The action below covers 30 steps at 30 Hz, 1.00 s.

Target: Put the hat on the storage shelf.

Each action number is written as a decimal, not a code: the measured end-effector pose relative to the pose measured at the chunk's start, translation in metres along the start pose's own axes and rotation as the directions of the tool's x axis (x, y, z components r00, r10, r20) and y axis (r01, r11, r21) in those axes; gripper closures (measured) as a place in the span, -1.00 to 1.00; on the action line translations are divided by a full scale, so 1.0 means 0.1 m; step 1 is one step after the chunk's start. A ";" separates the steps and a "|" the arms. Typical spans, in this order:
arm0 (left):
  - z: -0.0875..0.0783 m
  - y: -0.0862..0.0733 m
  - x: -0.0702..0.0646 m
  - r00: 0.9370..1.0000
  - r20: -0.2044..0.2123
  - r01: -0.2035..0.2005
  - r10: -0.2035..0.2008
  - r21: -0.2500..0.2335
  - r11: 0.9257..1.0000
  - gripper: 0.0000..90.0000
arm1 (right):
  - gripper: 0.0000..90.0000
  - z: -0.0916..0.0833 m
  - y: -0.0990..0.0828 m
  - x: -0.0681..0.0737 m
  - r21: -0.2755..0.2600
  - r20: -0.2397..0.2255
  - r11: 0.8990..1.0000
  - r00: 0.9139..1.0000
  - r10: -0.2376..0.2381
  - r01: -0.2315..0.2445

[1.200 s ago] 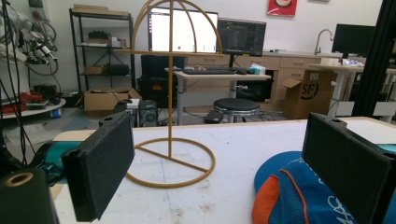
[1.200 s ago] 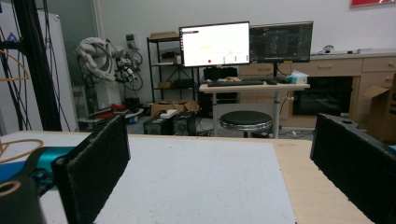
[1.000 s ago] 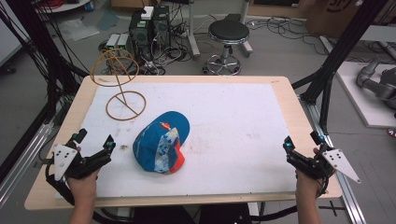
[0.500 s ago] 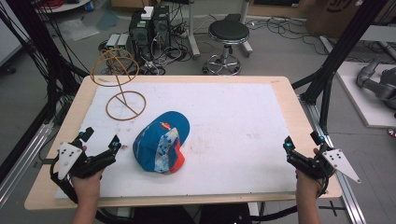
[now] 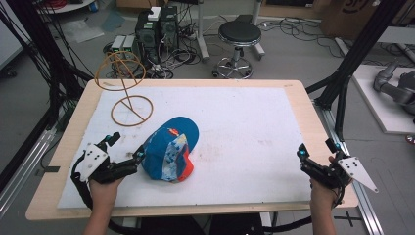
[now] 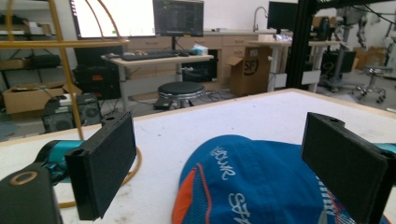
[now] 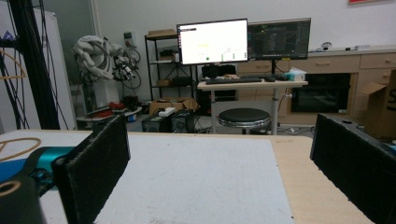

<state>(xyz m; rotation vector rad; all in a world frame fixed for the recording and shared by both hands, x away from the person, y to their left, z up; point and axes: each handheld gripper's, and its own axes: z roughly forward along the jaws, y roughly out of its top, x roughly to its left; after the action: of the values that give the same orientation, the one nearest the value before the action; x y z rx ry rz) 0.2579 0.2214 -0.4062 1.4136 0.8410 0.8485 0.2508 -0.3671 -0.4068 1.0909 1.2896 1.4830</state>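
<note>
- The table (image 5: 303, 105) carries a white mat (image 5: 244, 127) over most of its wooden top; its near edge is cut off at the bottom of the high view by the person's forearms.
- A blue baseball cap (image 5: 170, 149) with orange and patterned panels lies on the left half of the mat, brim toward the far side; in the left gripper view its near part runs out of frame and the white lettering on it is too partial to read.
- A wire hat stand (image 5: 128, 90) stands on the far left of the mat, near the cap but apart from it; its upper hoop overlaps the floor clutter behind.
- The left gripper (image 5: 126, 152) sits just beside the cap's left edge, jaws spread wide, with the cap between them in its own view; contact cannot be judged.
- The right gripper (image 5: 318, 152) rests at the table's right edge, well apart from the cap, jaws wide apart with nothing between them.
</note>
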 end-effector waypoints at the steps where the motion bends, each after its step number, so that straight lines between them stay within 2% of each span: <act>1: 0.02 0.00 -0.01 1.000 0.003 0.001 -0.001 0.001 1.000 -0.76 | -0.90 0.00 0.00 0.00 0.002 0.002 1.000 1.000 0.001 -0.001; 8: 0.08 -0.01 -0.09 1.000 0.004 -0.010 0.010 0.000 1.000 -0.77 | -0.90 -0.02 0.00 0.00 0.009 0.007 1.000 1.000 0.009 -0.010; 17: 0.19 -0.07 -0.15 1.000 0.015 -0.017 0.016 0.059 0.998 -0.77 | -0.90 -0.03 0.00 -0.01 0.004 0.010 1.000 1.000 0.003 -0.003; 24: 0.30 -0.12 -0.20 0.999 0.033 -0.035 0.030 0.142 0.989 -0.77 | -0.90 -0.03 0.00 0.00 0.004 0.011 1.000 1.000 0.005 -0.005; 30: 0.35 -0.15 -0.20 0.999 0.037 -0.018 0.011 0.194 0.981 -0.77 | -0.90 -0.03 0.00 -0.01 0.001 0.011 1.000 1.000 0.000 0.000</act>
<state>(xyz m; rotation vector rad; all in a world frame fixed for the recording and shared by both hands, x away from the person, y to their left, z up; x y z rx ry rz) 0.2793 0.1878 -0.4220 1.6027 0.9059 0.7659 0.2482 -0.3686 -0.4070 1.0981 1.2833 1.4746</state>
